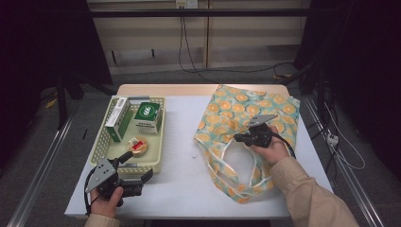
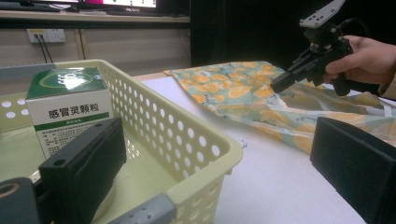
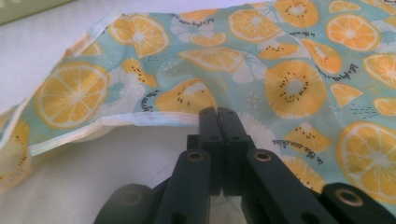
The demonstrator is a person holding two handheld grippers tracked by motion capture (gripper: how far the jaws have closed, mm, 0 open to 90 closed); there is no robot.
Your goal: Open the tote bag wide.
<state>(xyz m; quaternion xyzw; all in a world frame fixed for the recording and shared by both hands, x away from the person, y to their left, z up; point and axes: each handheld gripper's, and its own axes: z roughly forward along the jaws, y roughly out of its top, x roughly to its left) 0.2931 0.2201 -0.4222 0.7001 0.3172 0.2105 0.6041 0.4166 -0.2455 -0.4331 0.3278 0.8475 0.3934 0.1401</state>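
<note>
A teal cloth bag (image 1: pixel 246 111) printed with orange slices lies on the right half of the white table, with its white handles (image 1: pixel 227 163) toward the person. My right gripper (image 1: pixel 239 138) is shut on the hem of the bag's mouth (image 3: pixel 140 120), its two jaws pressed together (image 3: pixel 218 114). The left gripper view shows the same gripper (image 2: pixel 279 85) over the cloth (image 2: pixel 233 91). My left gripper (image 1: pixel 137 166) stands open at the near right corner of a pale yellow basket (image 1: pixel 161 142). One jaw is inside the basket (image 2: pixel 187 140) and one outside.
The basket holds two green and white boxes (image 1: pixel 147 117) (image 1: pixel 118 124) and a small round item (image 1: pixel 137 145). The nearer box (image 2: pixel 70 107) stands just past my left jaw. Bare white tabletop (image 1: pixel 182 156) lies between basket and bag.
</note>
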